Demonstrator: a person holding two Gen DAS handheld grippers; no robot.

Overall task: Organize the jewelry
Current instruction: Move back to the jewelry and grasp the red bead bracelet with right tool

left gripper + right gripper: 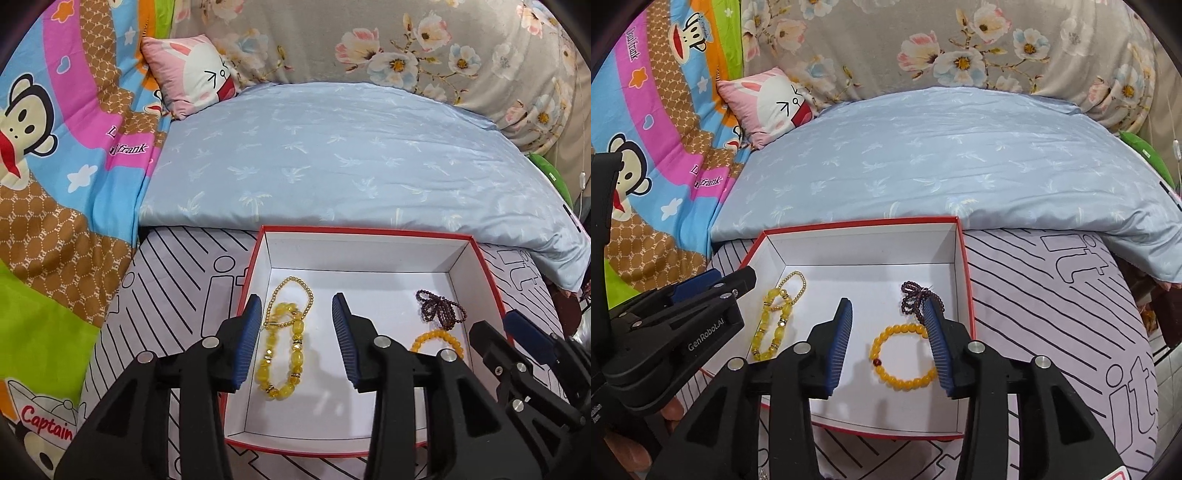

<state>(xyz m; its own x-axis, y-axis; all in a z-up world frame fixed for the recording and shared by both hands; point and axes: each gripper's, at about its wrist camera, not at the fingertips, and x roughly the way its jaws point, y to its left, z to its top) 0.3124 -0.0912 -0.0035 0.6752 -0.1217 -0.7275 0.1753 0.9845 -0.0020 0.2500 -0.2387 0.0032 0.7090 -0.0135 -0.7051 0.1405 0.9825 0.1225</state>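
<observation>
Sorting well along, judging by the contents: four pieces lie inside the shallow white cardboard box with a red rim (491,280), none outside it in either view.

In the left wrist view, at 9 o'clock of the box floor: a chunky yellow translucent bead bracelet (284,354), overlapped at its upper end by a thin strand of small gold beads (291,295). At 2 o'clock: a bunched dark maroon bead strand (439,308). Just below that, toward 4 o'clock: an orange-yellow round-bead bracelet (905,356), carrying one dark red bead at its 9 o'clock side in the right wrist view.

Left gripper (295,339): fingers wide apart, holding nothing, straddling the chunky yellow bracelet from above; contact with the box floor cannot be told. Right gripper (890,343): fingers likewise apart and empty, spread around the orange-yellow bracelet, the right finger overlapping the maroon strand in the picture.

Box resting on a bed sheet with black line print (1052,314), near a pale blue quilt (332,155).

Probably a release or an inspection step, or the start of a tidy-up. Next move, if any: separating the overlapped yellow and gold pieces, which calls for closing on one strand only, low and gently, without snagging its neighbour or dragging the light box.
</observation>
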